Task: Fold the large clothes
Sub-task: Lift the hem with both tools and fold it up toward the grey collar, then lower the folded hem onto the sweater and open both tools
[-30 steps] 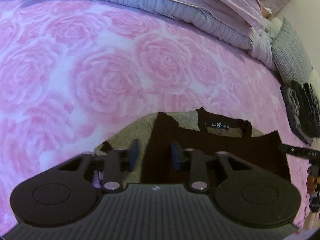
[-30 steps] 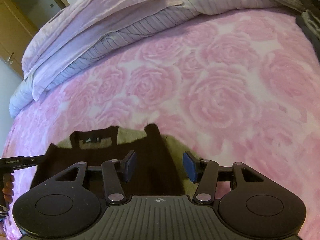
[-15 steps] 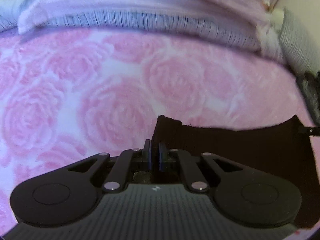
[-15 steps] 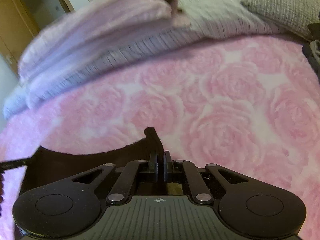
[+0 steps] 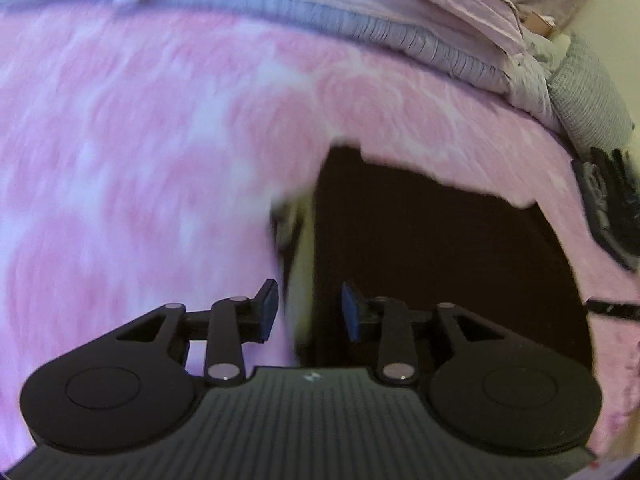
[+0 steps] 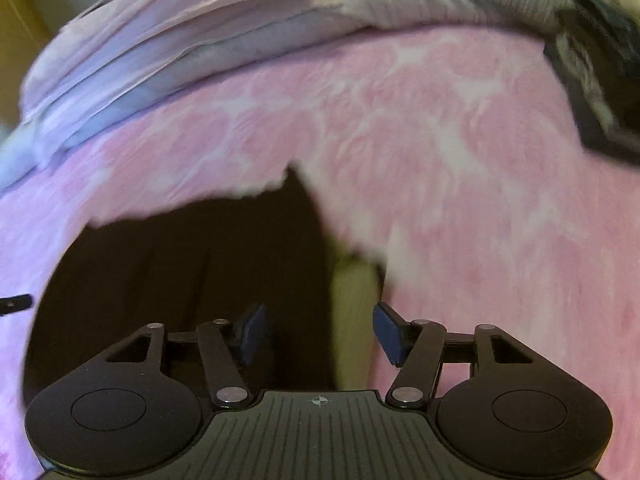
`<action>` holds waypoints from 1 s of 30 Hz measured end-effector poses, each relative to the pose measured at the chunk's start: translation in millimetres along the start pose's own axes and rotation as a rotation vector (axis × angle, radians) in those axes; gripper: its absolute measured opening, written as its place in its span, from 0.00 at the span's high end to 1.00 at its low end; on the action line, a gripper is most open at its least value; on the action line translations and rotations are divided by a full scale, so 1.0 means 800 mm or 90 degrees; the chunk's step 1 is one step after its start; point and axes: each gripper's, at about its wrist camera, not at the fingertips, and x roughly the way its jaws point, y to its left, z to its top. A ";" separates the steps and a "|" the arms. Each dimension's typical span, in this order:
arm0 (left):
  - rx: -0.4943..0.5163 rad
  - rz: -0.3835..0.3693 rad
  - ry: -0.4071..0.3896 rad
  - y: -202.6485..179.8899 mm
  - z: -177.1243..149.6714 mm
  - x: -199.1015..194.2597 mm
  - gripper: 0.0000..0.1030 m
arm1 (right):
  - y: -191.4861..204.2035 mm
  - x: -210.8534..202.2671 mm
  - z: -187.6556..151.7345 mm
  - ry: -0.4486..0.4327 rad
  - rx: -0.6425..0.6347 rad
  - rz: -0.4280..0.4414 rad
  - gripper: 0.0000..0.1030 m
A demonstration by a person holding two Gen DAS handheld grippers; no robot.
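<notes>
A: In the left wrist view, what do you count?

B: One dark garment, near-black and matte, lying flat on the one fuzzy pink rose-patterned bedspread, with a pale beige strip along its left edge. The left gripper sits over that edge; its two blue pads have just been opening and stand apart, pinching nothing. One stack of folded lilac bedding lies behind, ribbed at its edges, and one grey knit cushion at the far right.

A: And the right wrist view?

B: The same single garment, with a peaked corner and the beige strip on its right edge. The right gripper hovers above that edge, its two blue pads spread wide after opening just now, nothing between them pressed. The bedding is blurred
</notes>
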 end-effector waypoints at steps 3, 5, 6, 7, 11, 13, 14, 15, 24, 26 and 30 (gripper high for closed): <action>-0.074 -0.030 0.025 0.012 -0.045 -0.020 0.71 | -0.010 -0.010 -0.042 0.023 0.049 0.030 0.45; -0.121 -0.044 0.029 0.018 -0.066 -0.022 0.71 | -0.018 -0.007 -0.062 0.035 0.091 0.049 0.45; -0.143 -0.052 0.032 0.020 -0.074 -0.020 0.73 | -0.021 -0.005 -0.070 0.035 0.110 0.060 0.46; -0.157 -0.066 0.034 0.022 -0.080 -0.016 0.77 | -0.024 -0.002 -0.076 0.031 0.127 0.073 0.56; -0.125 -0.049 0.019 0.016 -0.085 -0.009 0.98 | -0.034 0.005 -0.081 0.021 0.166 0.092 0.97; -0.106 -0.026 0.006 0.018 -0.087 -0.014 0.97 | -0.032 0.000 -0.077 0.006 0.143 0.058 0.98; -0.107 -0.018 0.006 0.020 -0.089 -0.014 0.97 | -0.033 0.000 -0.078 0.008 0.138 0.051 0.98; -0.104 -0.014 0.008 0.021 -0.094 -0.012 0.95 | -0.036 0.001 -0.082 0.017 0.137 0.049 0.98; -0.101 0.066 -0.036 -0.010 -0.114 -0.064 0.77 | -0.015 -0.034 -0.089 -0.005 0.108 -0.056 0.45; -0.146 0.030 -0.036 -0.008 -0.130 -0.082 0.74 | -0.027 -0.054 -0.105 -0.013 0.173 -0.010 0.44; -0.241 -0.028 -0.034 -0.010 -0.162 -0.081 0.54 | -0.047 -0.052 -0.138 -0.014 0.327 0.104 0.44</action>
